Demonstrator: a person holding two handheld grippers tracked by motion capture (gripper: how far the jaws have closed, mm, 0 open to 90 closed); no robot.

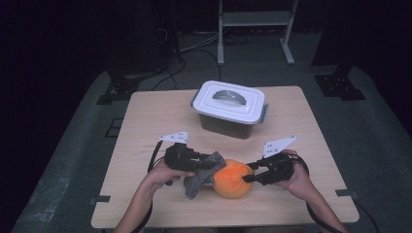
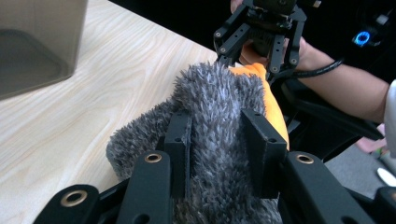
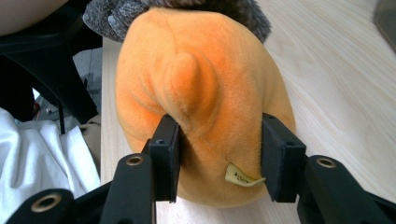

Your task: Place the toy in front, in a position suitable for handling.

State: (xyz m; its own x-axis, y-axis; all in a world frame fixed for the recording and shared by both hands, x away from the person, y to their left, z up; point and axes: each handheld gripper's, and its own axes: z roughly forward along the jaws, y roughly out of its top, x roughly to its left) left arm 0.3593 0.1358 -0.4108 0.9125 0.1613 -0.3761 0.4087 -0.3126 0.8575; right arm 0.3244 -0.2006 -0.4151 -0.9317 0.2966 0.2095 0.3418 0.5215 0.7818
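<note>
Orange plush toy (image 1: 233, 178) lies on the wooden surface (image 1: 145, 121), nearer the person than the white-lidded container (image 1: 229, 108). Grey furry part (image 1: 201, 174) sticks out on the toy's left side. Left claw (image 1: 210, 164) clamped tight on the grey fur (image 2: 219, 140), pads pressed in. Right claw (image 1: 247, 174) grips the orange body (image 3: 205, 102) from the opposite side, pads sunk into plush either side of a small yellow tag (image 3: 240, 177).

grey fuzzy plush (image 2: 219, 121), clamped in hand-held gripper (image 2: 224, 144)
</note>
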